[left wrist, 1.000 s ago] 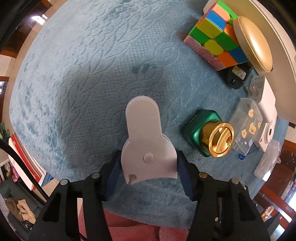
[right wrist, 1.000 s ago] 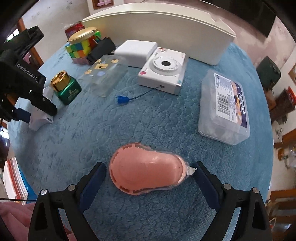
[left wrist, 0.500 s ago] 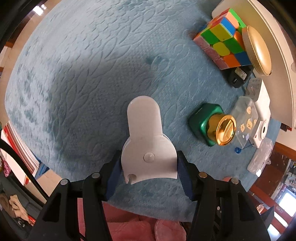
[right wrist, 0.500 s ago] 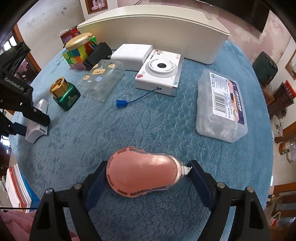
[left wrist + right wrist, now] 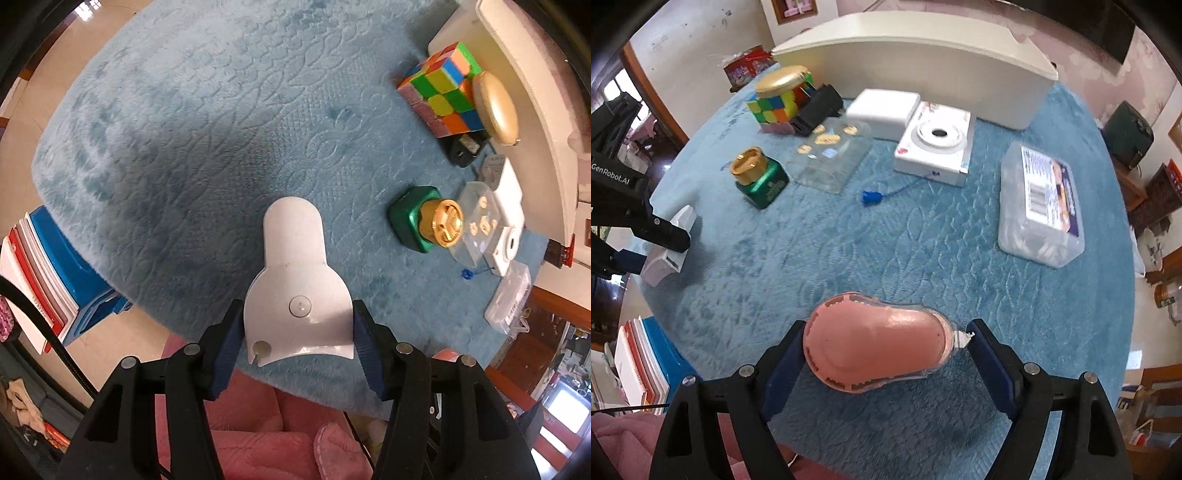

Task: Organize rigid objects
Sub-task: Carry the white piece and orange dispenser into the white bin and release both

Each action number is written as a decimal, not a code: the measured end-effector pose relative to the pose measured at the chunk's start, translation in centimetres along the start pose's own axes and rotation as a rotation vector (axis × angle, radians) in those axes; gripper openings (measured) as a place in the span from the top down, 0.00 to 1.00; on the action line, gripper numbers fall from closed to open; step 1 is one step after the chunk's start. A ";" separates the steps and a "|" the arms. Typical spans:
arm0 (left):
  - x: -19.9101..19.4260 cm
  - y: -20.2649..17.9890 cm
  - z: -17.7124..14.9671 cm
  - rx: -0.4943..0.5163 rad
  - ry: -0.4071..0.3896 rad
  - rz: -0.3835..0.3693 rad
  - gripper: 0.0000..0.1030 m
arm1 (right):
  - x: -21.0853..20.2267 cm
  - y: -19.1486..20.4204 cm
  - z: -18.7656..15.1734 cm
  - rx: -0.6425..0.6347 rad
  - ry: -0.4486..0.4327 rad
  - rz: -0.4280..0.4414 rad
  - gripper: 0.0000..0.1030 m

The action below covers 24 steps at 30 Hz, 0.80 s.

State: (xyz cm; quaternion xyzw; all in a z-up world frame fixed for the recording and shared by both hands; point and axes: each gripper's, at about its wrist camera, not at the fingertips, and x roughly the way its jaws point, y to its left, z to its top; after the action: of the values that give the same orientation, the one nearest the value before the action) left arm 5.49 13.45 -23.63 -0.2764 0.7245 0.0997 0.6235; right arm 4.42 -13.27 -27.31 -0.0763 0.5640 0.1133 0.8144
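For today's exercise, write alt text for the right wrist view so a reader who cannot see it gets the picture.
The right gripper grips a pink tape dispenser above a blue quilted cloth. Beyond lie a white camera, a clear lidded box, a green gold-capped bottle and a colour cube.

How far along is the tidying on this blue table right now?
Done: nothing visibly sorted. In hand: left gripper holds the white dispenser; right gripper clamps the pink tape case. Left: puzzle cube, green jar, camera, clear box lie loose before the white bin.
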 end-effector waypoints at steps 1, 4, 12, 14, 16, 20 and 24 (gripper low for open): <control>-0.4 0.0 -0.3 0.000 -0.005 -0.007 0.42 | -0.3 0.3 0.1 -0.006 -0.007 0.000 0.17; -1.8 0.8 -1.0 -0.005 -0.013 -0.029 0.42 | -1.5 0.8 0.5 -0.027 -0.032 0.002 0.17; -6.3 1.4 -2.2 -0.001 -0.077 -0.091 0.42 | -4.5 1.4 1.6 -0.024 -0.084 0.039 0.17; -7.7 -0.4 -1.9 0.008 -0.099 -0.102 0.42 | -5.2 1.5 1.8 -0.019 -0.099 0.053 0.17; -9.2 -0.8 -2.0 0.012 -0.126 -0.127 0.42 | -5.7 1.4 2.3 -0.006 -0.116 0.071 0.17; -10.8 -2.7 -2.1 0.045 -0.181 -0.148 0.42 | -7.0 1.7 3.5 -0.018 -0.170 0.055 0.17; -12.9 -4.3 -2.2 0.086 -0.235 -0.188 0.42 | -8.3 1.5 4.7 -0.030 -0.216 0.053 0.17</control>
State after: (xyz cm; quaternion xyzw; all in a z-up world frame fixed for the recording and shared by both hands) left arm 6.78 12.41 -9.92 -0.3025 0.6212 0.0416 0.7217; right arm 5.43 -11.49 -17.93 -0.0612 0.4731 0.1508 0.8658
